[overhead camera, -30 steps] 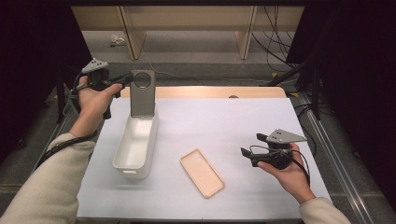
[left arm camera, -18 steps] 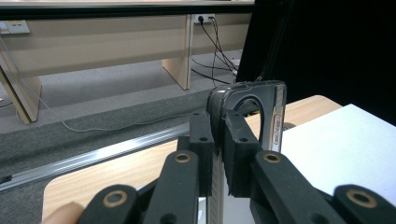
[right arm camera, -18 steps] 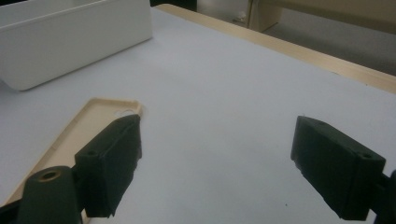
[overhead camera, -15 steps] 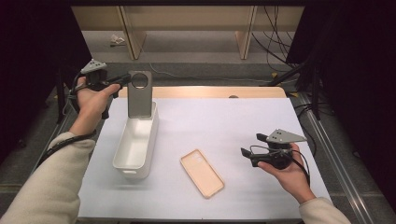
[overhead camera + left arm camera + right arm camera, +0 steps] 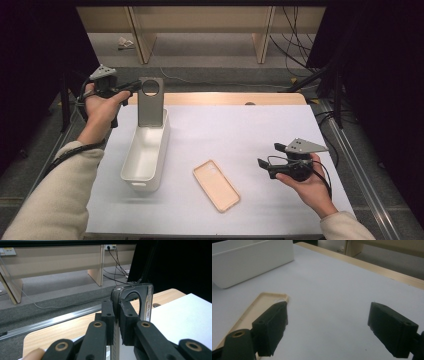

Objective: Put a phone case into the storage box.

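Grey phone case (image 5: 149, 102), unlabelled, upright over white bin (image 5: 145, 152), pinched by left hand-held gripper (image 5: 129, 88); right hand-held gripper (image 5: 262, 166) spread.

The bench (image 5: 280, 130) is evenly lit from overhead; its surroundings are left in darkness. Only faint shadows are cast. In both gripper views the near jaws are rendered softly blurred.

The left tool (image 5: 117, 322) has its two black jaws clamped on the thin edge of a dark grey plastic phone case (image 5: 140, 297) with a round cutout, held upright above the wooden, white-covered counter (image 5: 190, 315).
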{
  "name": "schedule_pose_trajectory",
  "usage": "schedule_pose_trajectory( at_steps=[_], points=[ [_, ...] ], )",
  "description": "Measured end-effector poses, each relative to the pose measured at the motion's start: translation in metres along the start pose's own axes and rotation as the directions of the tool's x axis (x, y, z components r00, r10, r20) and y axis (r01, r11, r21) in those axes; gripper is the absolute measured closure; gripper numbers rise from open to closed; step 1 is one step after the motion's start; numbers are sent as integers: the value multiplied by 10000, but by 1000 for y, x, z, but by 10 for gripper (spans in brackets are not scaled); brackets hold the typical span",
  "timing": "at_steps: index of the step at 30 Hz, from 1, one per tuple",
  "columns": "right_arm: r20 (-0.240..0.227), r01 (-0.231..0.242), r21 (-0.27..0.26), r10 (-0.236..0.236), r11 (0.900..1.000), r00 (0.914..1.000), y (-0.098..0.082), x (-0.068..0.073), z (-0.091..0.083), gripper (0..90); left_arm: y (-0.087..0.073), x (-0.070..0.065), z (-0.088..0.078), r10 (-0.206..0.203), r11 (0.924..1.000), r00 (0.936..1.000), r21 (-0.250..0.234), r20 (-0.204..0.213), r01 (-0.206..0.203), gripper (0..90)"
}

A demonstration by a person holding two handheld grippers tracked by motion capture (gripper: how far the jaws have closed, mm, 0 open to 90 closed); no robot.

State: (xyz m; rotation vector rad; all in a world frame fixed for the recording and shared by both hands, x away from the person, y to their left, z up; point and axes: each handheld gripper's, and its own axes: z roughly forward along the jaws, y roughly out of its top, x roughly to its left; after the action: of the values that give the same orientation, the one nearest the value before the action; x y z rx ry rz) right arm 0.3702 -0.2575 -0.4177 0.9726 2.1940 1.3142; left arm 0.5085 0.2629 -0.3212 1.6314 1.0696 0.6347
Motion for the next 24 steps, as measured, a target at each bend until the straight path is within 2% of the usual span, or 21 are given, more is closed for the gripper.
schedule_pose_trajectory(
  at_steps=[24],
  points=[
    [-16,-24,10,25,10000,10000,0,0,0,171,-5,2,10,21,9999,9999,112,-116,-19,827]
  ],
)
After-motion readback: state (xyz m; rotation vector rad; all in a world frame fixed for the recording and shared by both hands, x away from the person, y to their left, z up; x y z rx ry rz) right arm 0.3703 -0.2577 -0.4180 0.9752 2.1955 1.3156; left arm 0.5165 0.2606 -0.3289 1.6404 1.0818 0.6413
